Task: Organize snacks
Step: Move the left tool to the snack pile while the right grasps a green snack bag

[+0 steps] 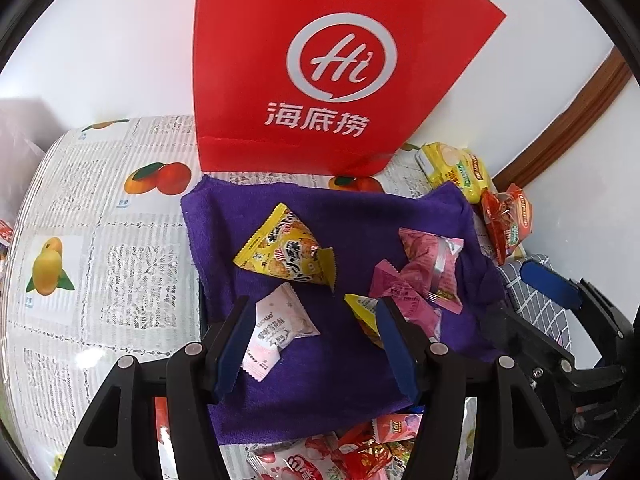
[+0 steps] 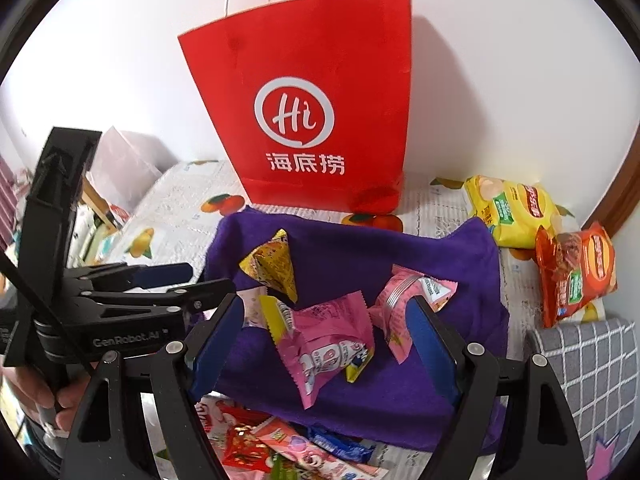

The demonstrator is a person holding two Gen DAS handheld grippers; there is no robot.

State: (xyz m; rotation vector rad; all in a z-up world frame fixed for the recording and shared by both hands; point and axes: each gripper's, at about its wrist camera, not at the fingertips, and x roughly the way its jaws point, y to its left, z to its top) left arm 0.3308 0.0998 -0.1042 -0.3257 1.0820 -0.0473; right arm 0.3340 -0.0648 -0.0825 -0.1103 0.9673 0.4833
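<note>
A purple towel lies on the table with several snack packets on it. A yellow triangular packet, a white-pink packet, two pink packets and a small yellow packet lie there. My left gripper is open above the towel, its left finger over the white-pink packet. My right gripper is open around the nearer pink packet, not holding it.
A red paper bag stands against the wall behind the towel. Yellow and orange chip bags lie at the right. More snack packets lie at the near edge. A grey checked cushion is at the right.
</note>
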